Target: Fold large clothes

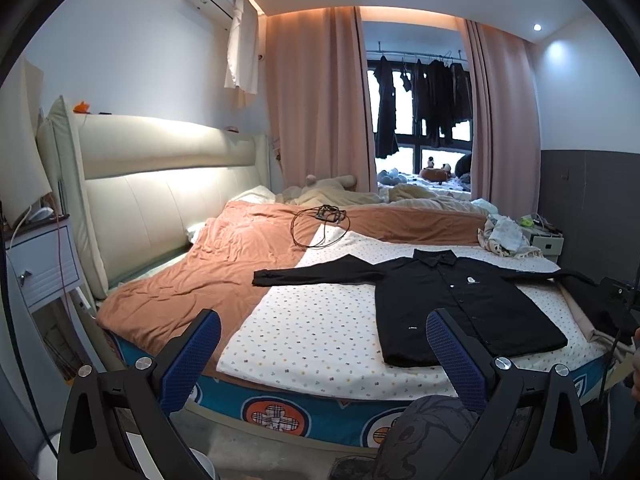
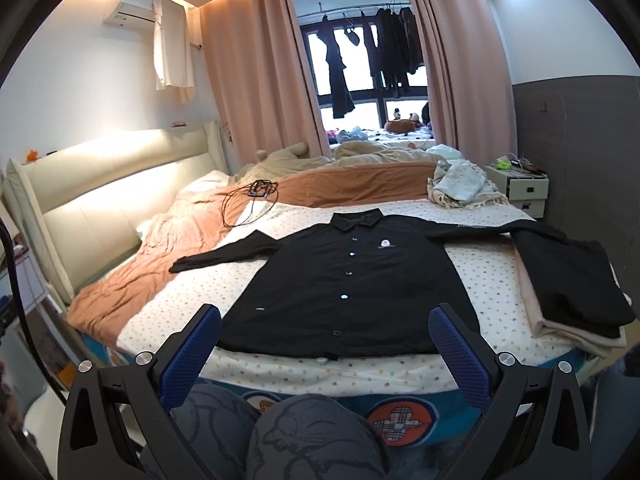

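Shirt (image 2: 348, 276) lies flat and buttoned on the bed (image 2: 304, 372), collar far and hem near, sleeves spread left and right; the right gripper (image 2: 326, 354) is nearer its hem than the left gripper (image 1: 324, 354), both with fingers apart and empty.

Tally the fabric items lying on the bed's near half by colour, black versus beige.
Black: 2, the spread-out shirt and the folded garment on the pile at the right.
Beige: 1, the folded cloth under that garment.
Total: 3.
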A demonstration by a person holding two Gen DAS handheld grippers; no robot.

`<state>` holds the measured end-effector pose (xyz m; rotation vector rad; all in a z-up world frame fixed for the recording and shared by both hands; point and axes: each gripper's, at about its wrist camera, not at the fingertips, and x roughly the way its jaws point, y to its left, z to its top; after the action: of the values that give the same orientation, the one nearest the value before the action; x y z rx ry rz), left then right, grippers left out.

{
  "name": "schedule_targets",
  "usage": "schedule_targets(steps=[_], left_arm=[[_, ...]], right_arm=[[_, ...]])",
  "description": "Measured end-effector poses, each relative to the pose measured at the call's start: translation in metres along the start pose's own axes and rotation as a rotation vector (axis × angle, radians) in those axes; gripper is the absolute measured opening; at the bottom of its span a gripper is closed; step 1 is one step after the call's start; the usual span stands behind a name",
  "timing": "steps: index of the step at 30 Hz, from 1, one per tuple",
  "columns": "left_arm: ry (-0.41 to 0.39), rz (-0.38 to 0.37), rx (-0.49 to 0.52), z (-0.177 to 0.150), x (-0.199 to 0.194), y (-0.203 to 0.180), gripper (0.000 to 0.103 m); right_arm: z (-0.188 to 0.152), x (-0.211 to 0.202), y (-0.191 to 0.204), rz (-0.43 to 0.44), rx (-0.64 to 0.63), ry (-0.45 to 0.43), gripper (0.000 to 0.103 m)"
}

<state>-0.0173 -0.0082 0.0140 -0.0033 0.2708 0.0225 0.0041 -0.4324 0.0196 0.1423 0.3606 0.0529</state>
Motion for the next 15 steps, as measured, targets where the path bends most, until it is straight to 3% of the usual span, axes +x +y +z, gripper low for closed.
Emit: schedule_targets(steps=[15], left_arm=[[-0.002,0.007,-0.003,0.0019,-0.0045,0.0014,0.103]], right_arm=[[-0.0001,-0.0004,0.0075,-0.005,-0.019,0.018,0.103]])
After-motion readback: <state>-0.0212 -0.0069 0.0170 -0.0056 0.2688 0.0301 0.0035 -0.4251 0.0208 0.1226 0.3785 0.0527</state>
